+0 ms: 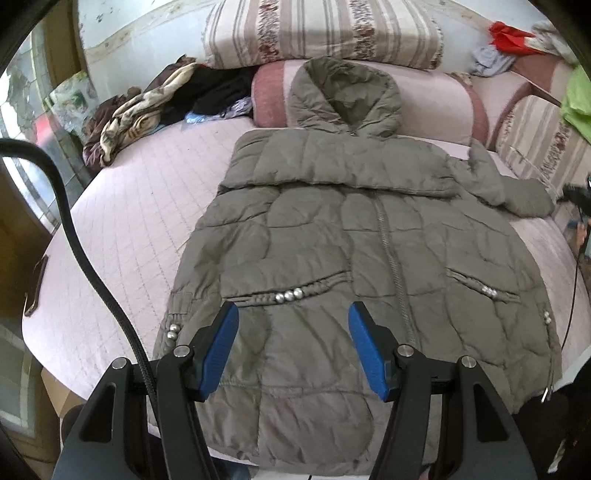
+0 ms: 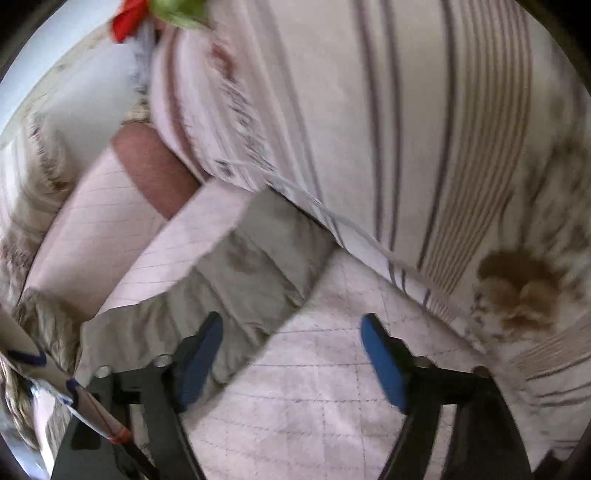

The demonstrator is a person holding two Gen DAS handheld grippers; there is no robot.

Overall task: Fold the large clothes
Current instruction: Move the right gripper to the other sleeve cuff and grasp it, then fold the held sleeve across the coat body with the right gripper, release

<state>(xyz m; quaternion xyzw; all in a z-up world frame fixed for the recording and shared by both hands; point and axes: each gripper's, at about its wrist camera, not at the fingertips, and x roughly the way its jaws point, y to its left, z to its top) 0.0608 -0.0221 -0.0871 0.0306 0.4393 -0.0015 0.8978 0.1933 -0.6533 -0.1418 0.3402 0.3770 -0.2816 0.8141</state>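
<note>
An olive-green hooded puffer jacket (image 1: 354, 236) lies front-up and zipped on the pink quilted bed (image 1: 125, 229), hood toward the pillows. One sleeve is folded across its chest; the other sleeve (image 1: 517, 192) stretches out to the right. My left gripper (image 1: 293, 343) is open and empty, hovering over the jacket's lower hem. My right gripper (image 2: 291, 354) is open and empty above the bed, right beside the end of the outstretched sleeve (image 2: 240, 280); its left finger overlaps the cuff. The right wrist view is motion-blurred.
Striped folded quilts (image 1: 321, 33) and a pink bolster (image 1: 436, 103) line the back. A heap of dark and patterned clothes (image 1: 155, 103) lies at the back left. Red and green garments (image 1: 509, 37) sit at the far right. A striped quilt (image 2: 406, 129) rises just beyond the sleeve.
</note>
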